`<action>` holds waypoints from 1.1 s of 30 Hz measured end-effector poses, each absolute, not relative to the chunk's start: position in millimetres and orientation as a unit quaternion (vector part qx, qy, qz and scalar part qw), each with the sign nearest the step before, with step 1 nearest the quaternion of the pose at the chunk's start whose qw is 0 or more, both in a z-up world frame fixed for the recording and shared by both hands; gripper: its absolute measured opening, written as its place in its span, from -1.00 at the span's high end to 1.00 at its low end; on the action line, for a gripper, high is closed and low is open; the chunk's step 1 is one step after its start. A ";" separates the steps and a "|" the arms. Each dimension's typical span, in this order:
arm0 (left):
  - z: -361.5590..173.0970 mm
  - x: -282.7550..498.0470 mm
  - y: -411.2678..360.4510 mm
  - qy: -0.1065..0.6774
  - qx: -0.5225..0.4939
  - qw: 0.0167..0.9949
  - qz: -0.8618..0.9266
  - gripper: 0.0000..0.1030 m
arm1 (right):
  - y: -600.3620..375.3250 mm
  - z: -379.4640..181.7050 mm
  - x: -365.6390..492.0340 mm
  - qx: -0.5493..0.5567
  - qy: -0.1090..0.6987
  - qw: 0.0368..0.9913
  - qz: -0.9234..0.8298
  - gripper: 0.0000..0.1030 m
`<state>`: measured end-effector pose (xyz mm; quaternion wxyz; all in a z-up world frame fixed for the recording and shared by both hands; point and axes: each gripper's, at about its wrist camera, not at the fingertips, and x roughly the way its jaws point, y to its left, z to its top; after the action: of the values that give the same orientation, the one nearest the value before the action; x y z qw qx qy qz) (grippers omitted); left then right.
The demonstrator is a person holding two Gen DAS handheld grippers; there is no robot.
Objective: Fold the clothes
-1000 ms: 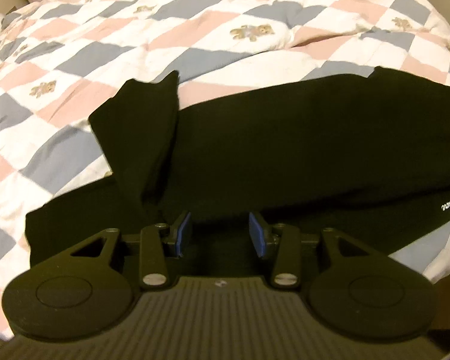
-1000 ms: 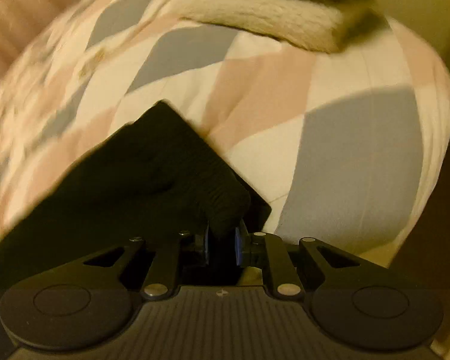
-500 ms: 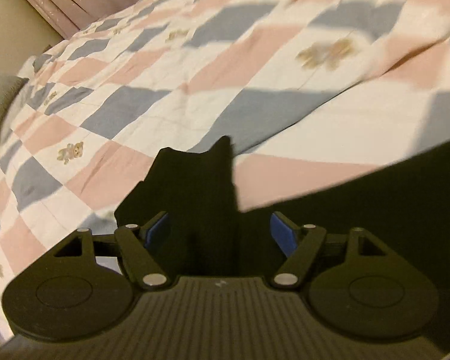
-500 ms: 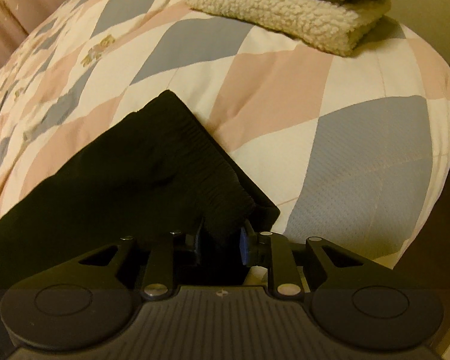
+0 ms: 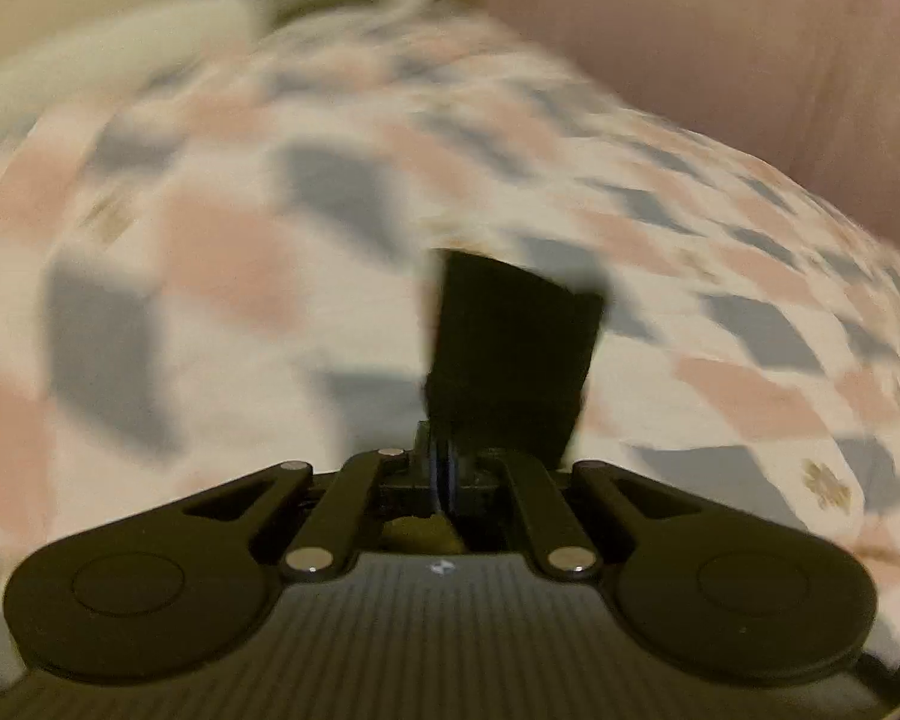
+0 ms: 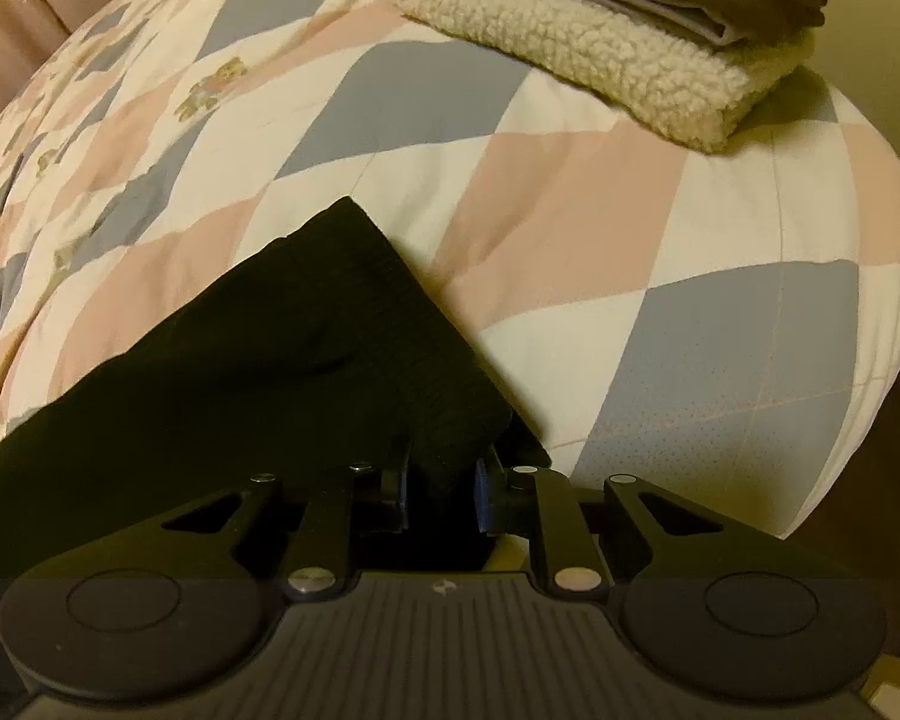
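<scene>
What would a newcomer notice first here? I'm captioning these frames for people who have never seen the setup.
First the black garment, dark against the pink, grey and cream checked quilt, with the right tongs clamped on its ribbed corner at bottom centre. Next, the folded pile topped on a cream fleece blanket at the quilt's far right. In the blurred left view, the left tongs pinch a black flap standing up at centre.

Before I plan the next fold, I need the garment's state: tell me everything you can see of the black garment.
The black garment is dark, matte, soft cloth with a ribbed band along its near edge. It lies spread on the checked quilt, one corner pointing up the bed. The right gripper has its jaws closed on the ribbed edge. The left gripper pinches another part, a flap standing up above its jaws; that view is blurred.
</scene>
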<state>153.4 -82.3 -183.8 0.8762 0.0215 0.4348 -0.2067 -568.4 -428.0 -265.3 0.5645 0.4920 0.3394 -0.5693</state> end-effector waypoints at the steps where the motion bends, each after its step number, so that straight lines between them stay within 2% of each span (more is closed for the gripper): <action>1: -198.3 160.7 -64.3 0.465 0.007 0.864 -0.194 0.92 | -429.1 -267.2 -567.5 0.494 0.340 0.561 -0.571 0.64; 4: -257.0 173.8 -30.2 0.549 -0.033 0.822 -0.149 0.92 | -431.9 -271.6 -564.9 0.502 0.341 0.550 -0.574 0.64; 9: -288.8 173.1 -4.3 0.555 -0.142 0.811 -0.117 0.90 | -433.3 -269.3 -562.2 0.495 0.352 0.549 -0.574 0.63; 10: -286.2 171.4 -4.5 0.548 -0.136 0.816 -0.124 0.98 | -433.2 -268.0 -562.3 0.495 0.353 0.549 -0.573 0.64; 19: -212.9 154.9 -10.3 0.467 -0.012 0.854 -0.228 0.97 | -415.7 -238.1 -576.4 0.485 0.332 0.575 -0.570 0.68; 26: -247.5 140.5 -8.0 0.485 0.082 0.841 -0.227 0.93 | -401.4 -251.8 -577.6 0.477 0.349 0.569 -0.571 0.65; 29: -267.3 129.6 -18.9 0.489 0.153 0.828 -0.228 0.93 | -399.7 -259.3 -567.7 0.467 0.373 0.559 -0.575 0.39; 31: -265.1 122.5 -20.0 0.476 0.178 0.829 -0.235 0.90 | -395.8 -253.3 -563.1 0.447 0.380 0.552 -0.593 0.07; 33: -254.4 113.7 -15.6 0.458 0.200 0.831 -0.243 0.77 | -384.9 -234.2 -559.8 0.393 0.382 0.557 -0.624 0.02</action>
<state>113.7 -15.6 -254.4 0.8312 0.2003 0.4582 -0.2429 -559.8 -384.9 -234.2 0.5568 0.3925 0.3821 -0.6244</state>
